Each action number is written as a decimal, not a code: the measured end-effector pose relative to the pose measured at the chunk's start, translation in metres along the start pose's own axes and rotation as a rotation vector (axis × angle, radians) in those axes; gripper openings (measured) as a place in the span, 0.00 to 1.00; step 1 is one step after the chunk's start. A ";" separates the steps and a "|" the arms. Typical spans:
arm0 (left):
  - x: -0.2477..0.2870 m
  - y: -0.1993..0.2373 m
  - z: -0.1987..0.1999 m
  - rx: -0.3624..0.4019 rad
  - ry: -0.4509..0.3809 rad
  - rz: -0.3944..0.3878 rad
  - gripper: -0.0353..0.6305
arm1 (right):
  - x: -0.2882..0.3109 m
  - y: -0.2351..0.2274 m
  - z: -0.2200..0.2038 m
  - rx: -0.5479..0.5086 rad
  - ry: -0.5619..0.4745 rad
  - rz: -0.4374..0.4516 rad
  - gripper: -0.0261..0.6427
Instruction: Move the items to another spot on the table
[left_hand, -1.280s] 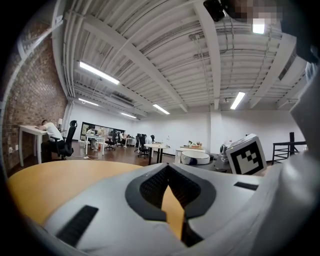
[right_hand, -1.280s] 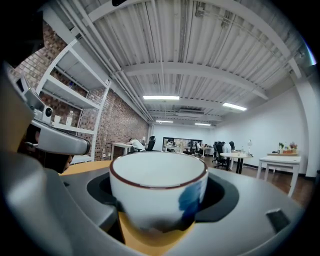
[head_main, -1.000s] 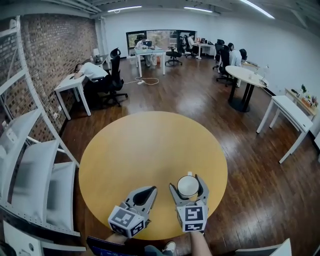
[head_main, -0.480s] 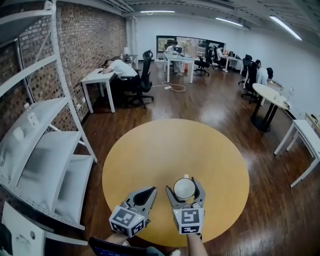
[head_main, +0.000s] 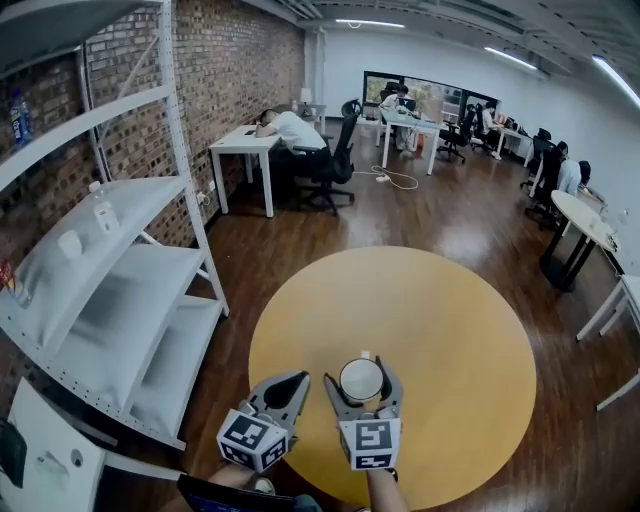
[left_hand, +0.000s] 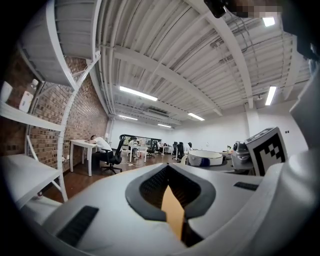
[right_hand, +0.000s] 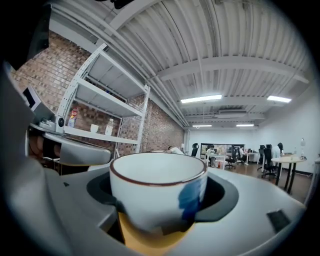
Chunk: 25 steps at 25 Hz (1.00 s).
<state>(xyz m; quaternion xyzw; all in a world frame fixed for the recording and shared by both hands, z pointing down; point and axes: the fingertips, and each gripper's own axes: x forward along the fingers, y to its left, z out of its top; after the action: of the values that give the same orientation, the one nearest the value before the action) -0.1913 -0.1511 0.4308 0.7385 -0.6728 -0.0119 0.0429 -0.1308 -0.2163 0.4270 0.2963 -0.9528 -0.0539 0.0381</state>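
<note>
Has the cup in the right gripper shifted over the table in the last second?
Yes. The cup, held by the right gripper, has moved left over the round table: from its right half to left of centre, toward the shelf.

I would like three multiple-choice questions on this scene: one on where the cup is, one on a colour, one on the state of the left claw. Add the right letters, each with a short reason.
1. Where is the cup?
A. In a basket.
B. Between the jaws of the right claw.
C. In a sink.

2. What colour is the cup's rim?
A. Green.
B. Brown.
C. Black.

3. How do the jaws of the left claw stand?
A. Wide apart.
B. Shut on a spoon.
C. Together, holding nothing.

1 B: the right gripper view shows the cup clamped there.
2 B: a brown line runs round its white lip.
3 C: the left gripper view shows them meeting, only the yellow table behind.
</note>
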 end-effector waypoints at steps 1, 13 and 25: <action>-0.002 0.009 0.000 -0.003 -0.002 0.012 0.06 | 0.007 0.008 0.001 0.001 -0.004 0.012 0.65; -0.030 0.106 -0.006 -0.019 -0.004 0.075 0.06 | 0.092 0.099 0.003 0.012 -0.007 0.102 0.65; -0.024 0.169 -0.037 -0.020 0.050 0.029 0.06 | 0.147 0.134 -0.052 0.052 0.045 0.041 0.65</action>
<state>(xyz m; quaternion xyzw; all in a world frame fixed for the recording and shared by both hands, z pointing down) -0.3589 -0.1405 0.4802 0.7283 -0.6819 0.0004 0.0674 -0.3211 -0.1945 0.5015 0.2788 -0.9587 -0.0218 0.0526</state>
